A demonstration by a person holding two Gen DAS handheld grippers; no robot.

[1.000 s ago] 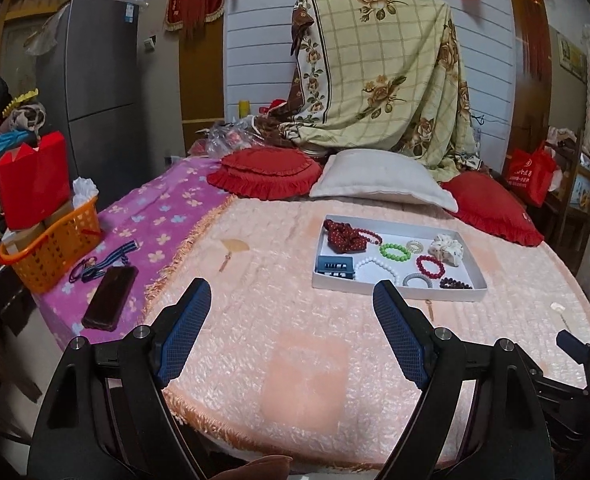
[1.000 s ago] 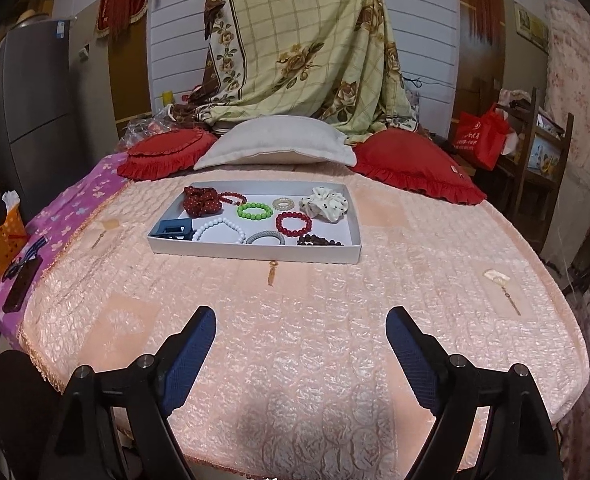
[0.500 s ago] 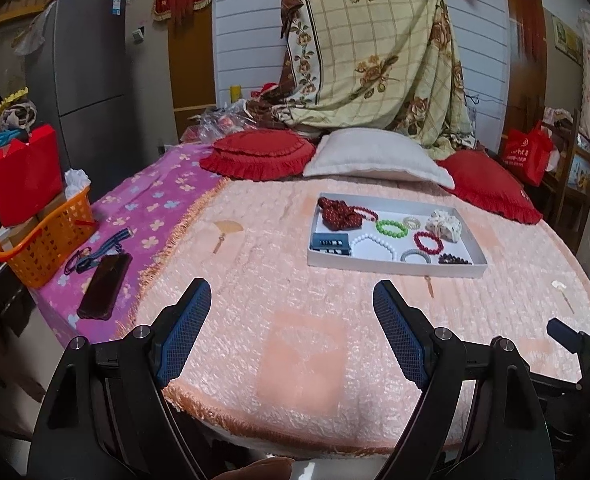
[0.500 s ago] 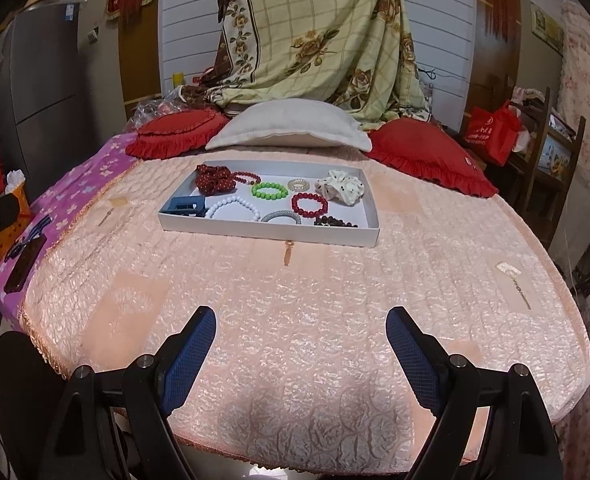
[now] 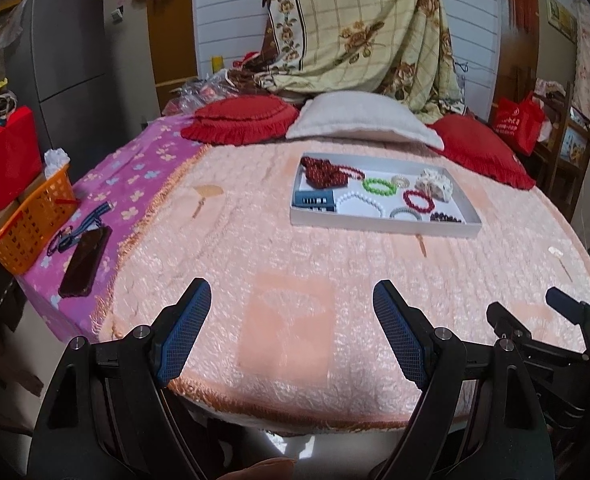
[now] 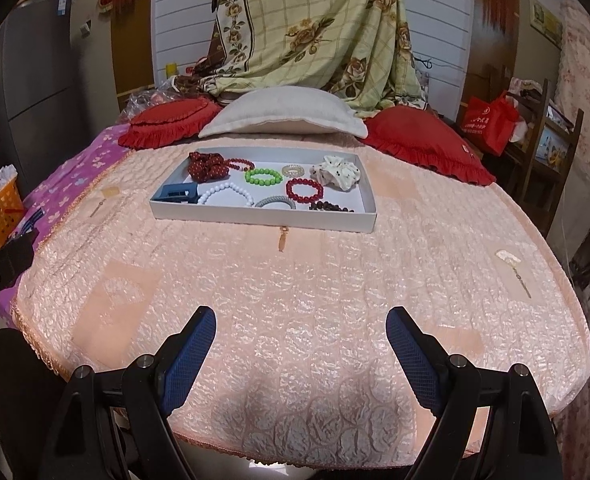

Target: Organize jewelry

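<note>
A white tray (image 6: 369, 216) lies on the peach bedspread (image 6: 295, 280); it also shows in the left wrist view (image 5: 375, 229). In it lie a dark red scrunchie (image 6: 207, 166), a green bead bracelet (image 6: 263, 177), a red bead bracelet (image 6: 305, 191), a white bead bracelet (image 6: 226, 195), a blue clip (image 6: 177, 193), a cream scrunchie (image 6: 337, 174), a grey coil tie (image 6: 275, 202) and dark beads (image 6: 331, 208). My left gripper (image 5: 291, 332) and my right gripper (image 6: 301, 348) are open and empty, over the bed's near edge, well short of the tray.
Two red cushions (image 6: 423, 140) and a grey pillow (image 6: 283, 114) lie behind the tray. On the purple cover at left lie a phone (image 5: 85, 260) and a lanyard (image 5: 83, 226), beside an orange basket (image 5: 27, 220). A wooden chair (image 6: 551, 148) stands at right.
Both grippers have risen and tilted down a little, so the bed's near edge now shows below them. Both stay open; the tray's contents have not moved.
</note>
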